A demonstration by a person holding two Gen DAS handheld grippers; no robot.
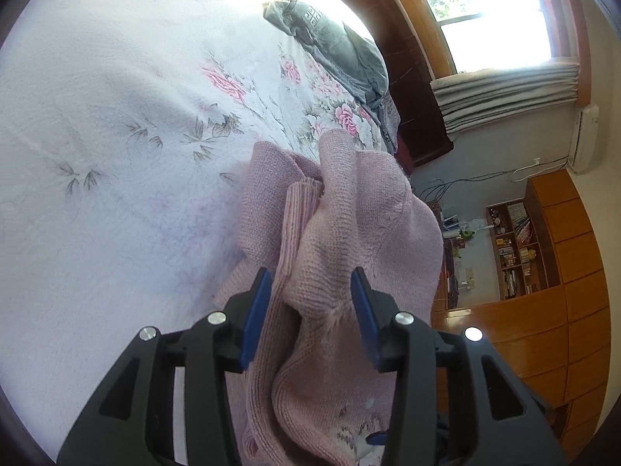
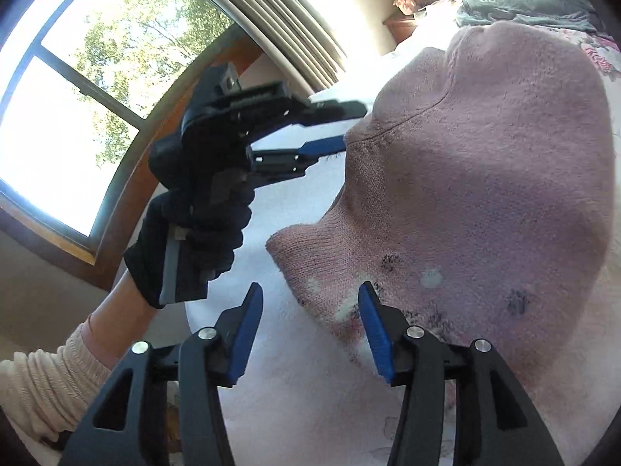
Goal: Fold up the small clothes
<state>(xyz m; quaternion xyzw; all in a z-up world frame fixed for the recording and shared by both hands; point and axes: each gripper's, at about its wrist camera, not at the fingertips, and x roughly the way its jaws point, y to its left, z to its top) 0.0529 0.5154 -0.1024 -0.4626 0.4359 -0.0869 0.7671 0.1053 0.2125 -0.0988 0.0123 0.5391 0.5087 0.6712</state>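
A pink knit sweater (image 1: 349,225) lies bunched on the white floral bedsheet (image 1: 97,116), near the bed's edge. My left gripper (image 1: 310,275) is open, its blue pads on either side of a raised fold of the sweater. In the right wrist view the sweater (image 2: 485,174) fills the right half, a ribbed cuff or hem pointing left. My right gripper (image 2: 309,291) is open at that ribbed edge, its right fingertip over the knit and its left over the sheet (image 2: 295,369). The left gripper (image 2: 351,124), in a black-gloved hand (image 2: 202,209), sits open at the sweater's far edge.
A grey pillow (image 1: 337,39) lies at the head of the bed against a wooden headboard (image 1: 411,77). Beyond the bed edge are a window (image 1: 485,11), a bookshelf (image 1: 512,248) and wooden cabinets (image 1: 562,291). A beige sleeve (image 2: 46,388) shows at lower left.
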